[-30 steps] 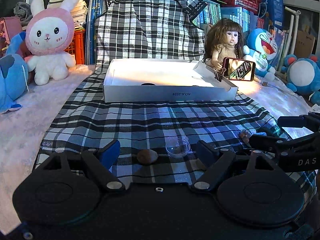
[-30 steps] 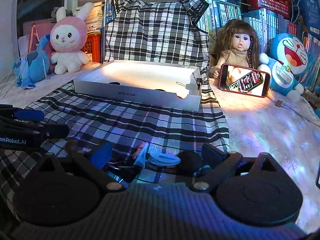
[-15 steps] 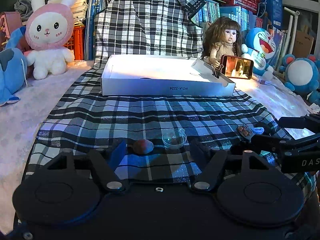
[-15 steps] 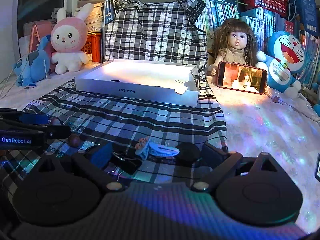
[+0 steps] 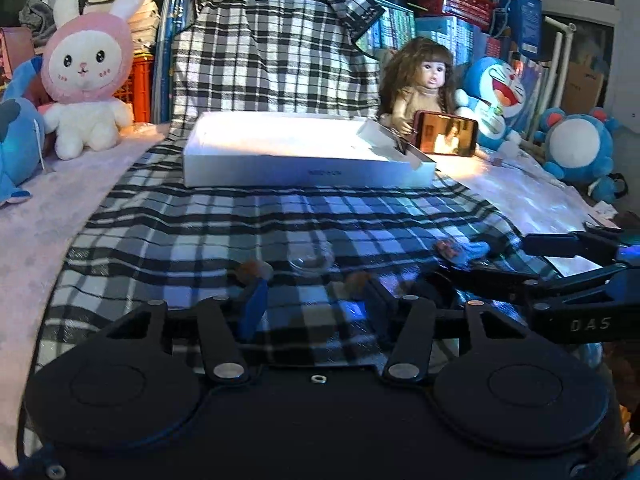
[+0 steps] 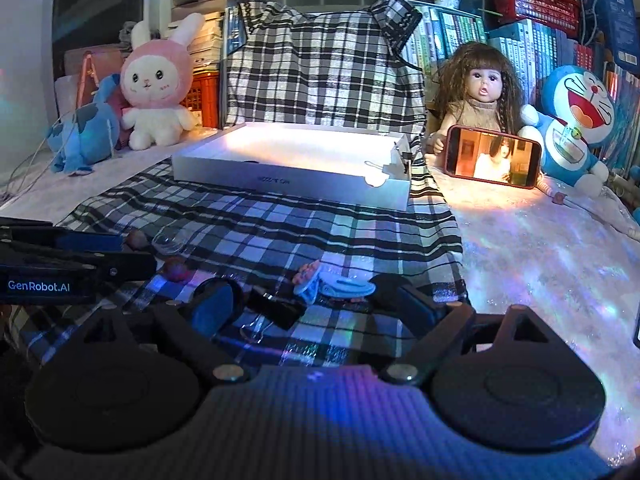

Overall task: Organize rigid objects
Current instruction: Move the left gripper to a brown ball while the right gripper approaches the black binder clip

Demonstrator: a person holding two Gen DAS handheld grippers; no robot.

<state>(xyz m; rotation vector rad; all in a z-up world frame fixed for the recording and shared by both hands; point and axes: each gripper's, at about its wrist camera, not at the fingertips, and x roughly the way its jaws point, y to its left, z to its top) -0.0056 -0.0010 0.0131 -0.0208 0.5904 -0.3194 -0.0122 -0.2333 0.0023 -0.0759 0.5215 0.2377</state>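
Tongs on the left (image 5: 308,300) have just been closing yet grip nothing, the brown bead (image 5: 252,269) lying outside their left tip near the plaid cloth's (image 5: 224,224) front edge; right tongs (image 6: 316,306) gape over the black binder clip (image 6: 274,310), so boxing remains outstanding.

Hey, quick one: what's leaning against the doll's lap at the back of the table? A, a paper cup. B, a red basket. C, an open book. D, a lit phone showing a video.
D: a phone with a glowing screen stands on its long edge in front of the doll.
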